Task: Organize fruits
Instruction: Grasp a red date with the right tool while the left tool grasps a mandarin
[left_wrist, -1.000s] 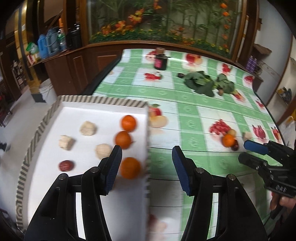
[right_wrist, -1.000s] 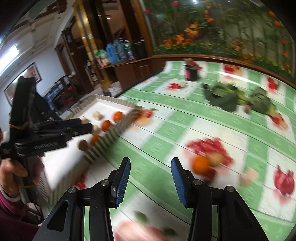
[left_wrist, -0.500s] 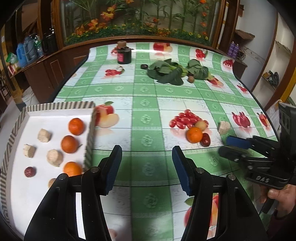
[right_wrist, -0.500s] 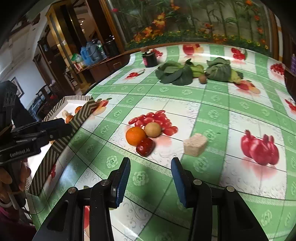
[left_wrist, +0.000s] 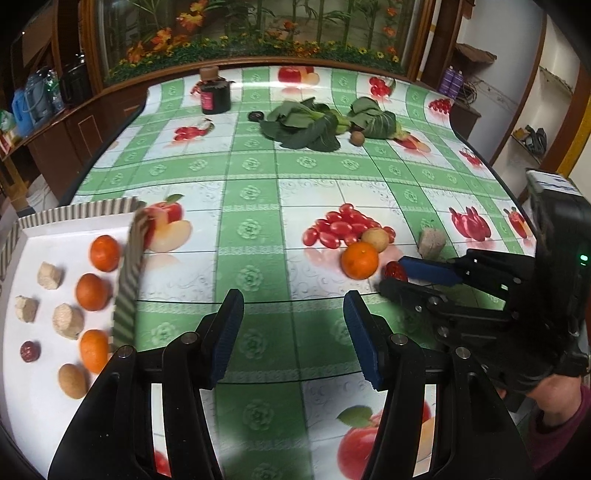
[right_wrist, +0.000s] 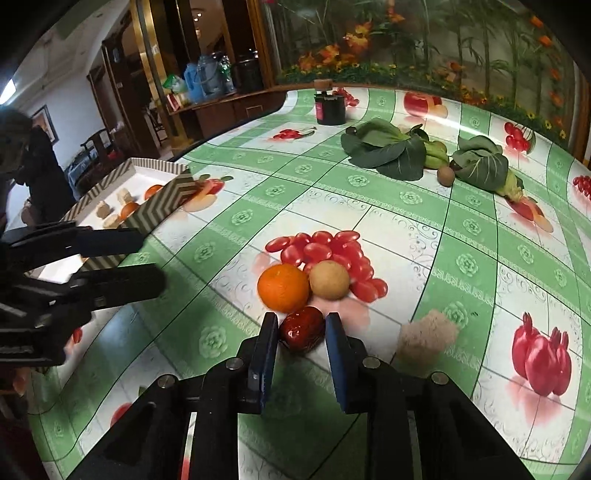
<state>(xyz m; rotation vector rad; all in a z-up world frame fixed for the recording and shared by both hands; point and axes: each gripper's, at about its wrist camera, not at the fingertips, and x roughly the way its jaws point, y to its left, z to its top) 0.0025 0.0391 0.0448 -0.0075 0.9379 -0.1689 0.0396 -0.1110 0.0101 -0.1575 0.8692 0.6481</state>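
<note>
Two blue-padded fingers of the right gripper (right_wrist: 300, 352) have come down around a glossy dark red date (right_wrist: 302, 328), bracketing it without visible contact — half a second ago they hung well short. It lies at 5 o'clock of the round orange mandarin (right_wrist: 283, 287). Pickup looks imminent. Left gripper (left_wrist: 291, 334) hovers spread, empty. White striped-rim tray (left_wrist: 127, 271) — its near end is cut off.

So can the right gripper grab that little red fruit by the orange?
Probably yes. The right gripper already has its open fingers on either side of the red fruit. The orange sits close behind it but isn't between the fingers.
</note>
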